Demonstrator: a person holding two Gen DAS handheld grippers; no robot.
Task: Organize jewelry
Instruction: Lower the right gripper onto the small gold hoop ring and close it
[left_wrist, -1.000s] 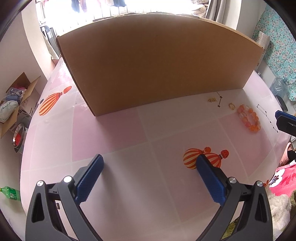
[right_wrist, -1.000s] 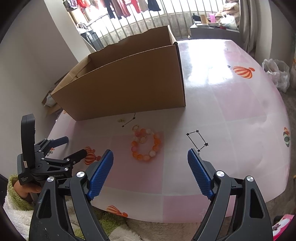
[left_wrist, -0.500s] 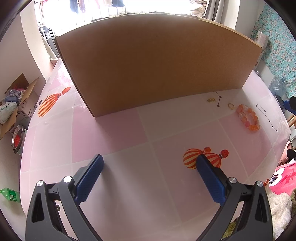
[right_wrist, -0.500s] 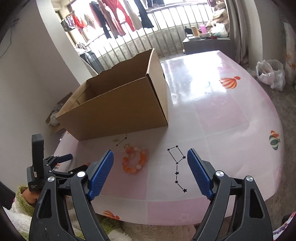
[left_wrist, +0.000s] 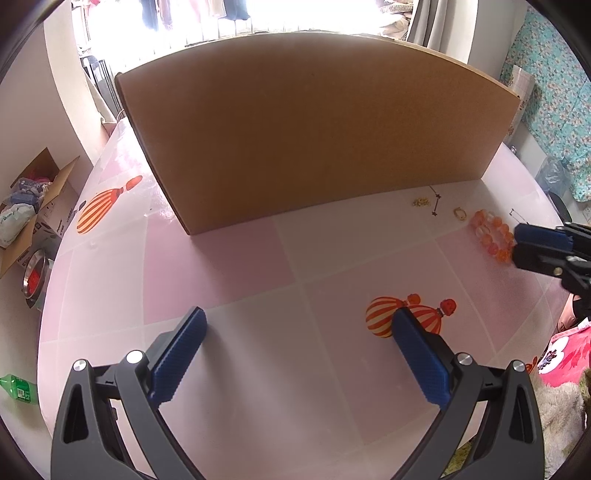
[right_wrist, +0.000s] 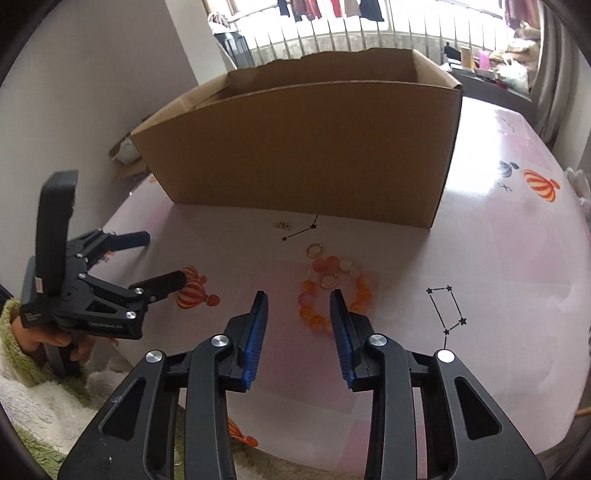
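Note:
An orange and white bead bracelet (right_wrist: 308, 314) lies on the pink table (right_wrist: 480, 258), with a gold ring (right_wrist: 328, 280) inside its loop. A second gold ring (right_wrist: 314, 250) and a small gold cluster (right_wrist: 282, 224) lie nearer the open cardboard box (right_wrist: 314, 147). My right gripper (right_wrist: 298, 295) hovers at the bracelet's near side. Its jaws are closing, the bracelet's left arc shows between the tips, and no pad presses on it. My left gripper (left_wrist: 298, 321) stands wide open over bare table with nothing in it. From there I see the bracelet (left_wrist: 491, 236) and the right gripper (left_wrist: 524, 240) at the far right.
The box wall (left_wrist: 314, 129) fills the back of the table. On the floor to the left are a carton of clutter (left_wrist: 26, 214), a metal bowl (left_wrist: 35, 277) and a green bottle (left_wrist: 16, 386). A hand in a fluffy green sleeve (right_wrist: 22, 332) holds the left gripper (right_wrist: 164, 256).
My right gripper has swung in towards the bracelet and its jaws have narrowed a lot. In the left wrist view it now reaches the beads. The left gripper has not moved.

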